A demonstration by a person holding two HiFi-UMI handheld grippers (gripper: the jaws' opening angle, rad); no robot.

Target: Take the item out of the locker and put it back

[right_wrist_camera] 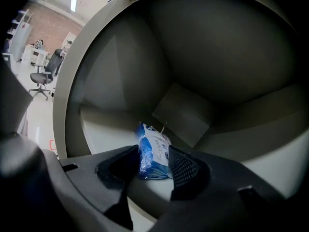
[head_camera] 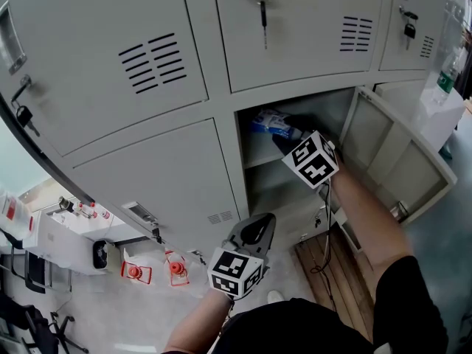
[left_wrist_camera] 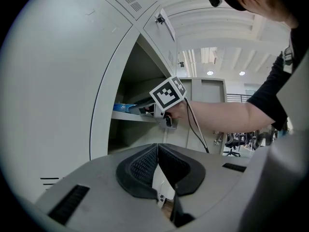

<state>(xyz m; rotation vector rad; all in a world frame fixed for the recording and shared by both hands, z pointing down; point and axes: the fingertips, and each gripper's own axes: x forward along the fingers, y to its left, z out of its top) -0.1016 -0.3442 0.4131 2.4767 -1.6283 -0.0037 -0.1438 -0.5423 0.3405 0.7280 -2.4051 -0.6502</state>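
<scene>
A blue and white packet point(right_wrist_camera: 153, 151) stands on edge on the shelf point(right_wrist_camera: 108, 135) inside the open lower locker. My right gripper point(right_wrist_camera: 153, 154) reaches into that compartment with a jaw on each side of the packet, close to it but not squeezing it, so I read it as open. In the head view the packet point(head_camera: 273, 124) lies just beyond the right gripper point(head_camera: 289, 140), whose marker cube hides the jaws. My left gripper point(left_wrist_camera: 157, 148) is shut and empty; it hangs low in front of the lockers point(head_camera: 254, 233). From there I see the right gripper point(left_wrist_camera: 145, 109) at the packet point(left_wrist_camera: 122, 107).
The locker door point(head_camera: 398, 157) swings open to the right. A key point(head_camera: 262, 15) hangs in the door above, and a padlock point(head_camera: 409, 28) on the one beside it. A wooden pallet point(head_camera: 335, 271) lies on the floor below, red items point(head_camera: 134, 273) to the left.
</scene>
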